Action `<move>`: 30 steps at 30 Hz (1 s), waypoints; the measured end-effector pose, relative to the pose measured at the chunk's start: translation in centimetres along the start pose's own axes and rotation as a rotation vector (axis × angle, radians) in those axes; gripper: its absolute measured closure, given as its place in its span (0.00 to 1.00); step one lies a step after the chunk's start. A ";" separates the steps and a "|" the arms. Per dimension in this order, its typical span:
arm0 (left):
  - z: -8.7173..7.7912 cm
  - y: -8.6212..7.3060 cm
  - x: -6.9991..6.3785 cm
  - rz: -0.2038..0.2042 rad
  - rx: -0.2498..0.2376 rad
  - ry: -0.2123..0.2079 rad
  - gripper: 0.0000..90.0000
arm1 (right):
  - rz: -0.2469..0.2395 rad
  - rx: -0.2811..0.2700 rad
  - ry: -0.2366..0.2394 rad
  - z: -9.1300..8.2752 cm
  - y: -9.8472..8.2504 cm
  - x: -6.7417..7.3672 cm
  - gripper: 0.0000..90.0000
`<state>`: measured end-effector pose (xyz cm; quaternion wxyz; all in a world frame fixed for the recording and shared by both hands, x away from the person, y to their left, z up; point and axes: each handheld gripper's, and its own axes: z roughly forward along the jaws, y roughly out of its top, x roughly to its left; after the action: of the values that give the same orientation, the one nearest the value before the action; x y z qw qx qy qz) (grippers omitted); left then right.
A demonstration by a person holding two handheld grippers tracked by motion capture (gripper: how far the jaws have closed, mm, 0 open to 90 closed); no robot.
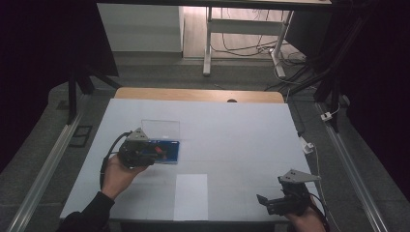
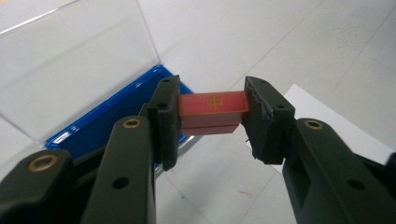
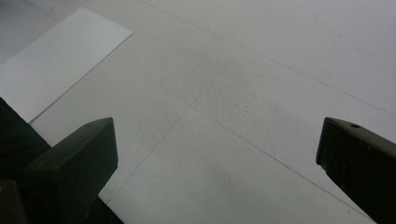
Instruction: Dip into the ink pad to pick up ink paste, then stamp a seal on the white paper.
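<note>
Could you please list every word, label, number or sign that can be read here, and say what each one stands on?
Gold mark, a cross or plus inside a small frame, not clearly a letter or word: on the top face of the red block held in the left gripper.
Blue case and its clear lid: no readable text.
White paper sheet: blank.

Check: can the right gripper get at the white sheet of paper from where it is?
Probably yes. The right gripper is open with nothing held, and bare table lies between it and the white sheet of paper. The left gripper is off by the blue case.
</note>
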<state>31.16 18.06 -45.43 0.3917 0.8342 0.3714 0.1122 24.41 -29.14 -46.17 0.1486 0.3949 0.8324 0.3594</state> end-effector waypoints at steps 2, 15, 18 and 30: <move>0.1 0.1 -0.2 0.004 0.000 -0.010 0.65 | 0.001 0.000 0.001 0.0 0.0 0.0 0.00; 0.9 0.9 -2.7 0.057 0.011 -0.078 0.65 | 0.003 -0.002 0.004 0.0 0.0 0.0 0.00; 1.1 1.0 -3.1 0.062 0.013 -0.093 0.65 | 0.002 -0.002 0.002 0.0 0.0 0.0 0.00; 2.4 1.4 -5.4 0.111 0.038 -0.152 0.65 | 0.010 -0.006 0.008 -0.1 0.0 -0.1 0.00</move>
<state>29.25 12.27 -45.43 0.3961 0.8669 0.2959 0.0632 24.42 -29.31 -46.13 0.1447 0.3970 0.8299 0.3643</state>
